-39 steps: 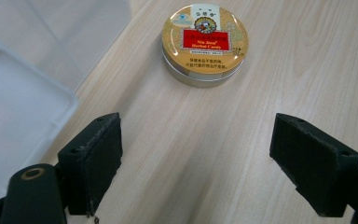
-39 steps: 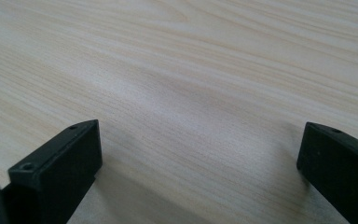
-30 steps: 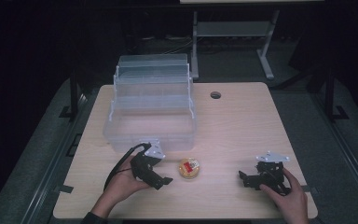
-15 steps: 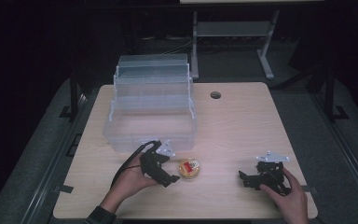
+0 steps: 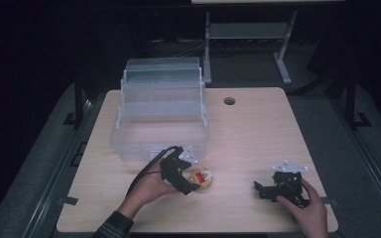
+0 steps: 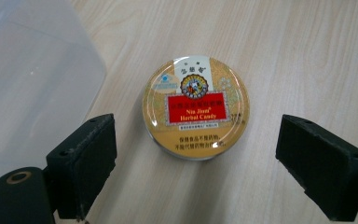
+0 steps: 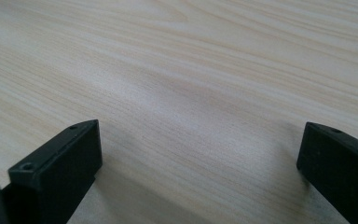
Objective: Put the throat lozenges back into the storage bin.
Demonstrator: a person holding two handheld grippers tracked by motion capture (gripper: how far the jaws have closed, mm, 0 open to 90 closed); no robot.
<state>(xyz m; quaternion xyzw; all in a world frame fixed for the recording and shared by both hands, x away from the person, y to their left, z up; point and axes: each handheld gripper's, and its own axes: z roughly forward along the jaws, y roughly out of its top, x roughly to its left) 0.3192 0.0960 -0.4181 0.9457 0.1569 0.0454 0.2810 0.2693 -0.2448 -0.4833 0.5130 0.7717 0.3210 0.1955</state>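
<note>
Now we've closed in: over the last second our left gripper (image 5: 191,184) has slid forward and to the right across the table (image 5: 258,134), from a spot well short of the herbal candy tin (image 5: 201,178) to right up against it. From the high view it sits just beside the tin; in the left gripper view the tin (image 6: 196,107) lies flat on the wood between the two black jaws, lid up with its red label readable, and there is bare wood on both sides of it. So the jaws stand wide apart, not yet touching metal. We judge the reach is done and the squeeze is what remains.

Our right gripper (image 5: 265,191) hasn't budged; it rests on the table well to the right, jaws spread with nothing but wood grain between them in the right gripper view.

Counting up: one candy tin, two grippers, one clear plastic storage box (image 5: 161,116) with its tiered trays folded open, standing just behind the tin. A corner of that box (image 6: 32,88) shows at the left of the left gripper view. One round cable hole (image 5: 229,101) in the tabletop beyond.
</note>
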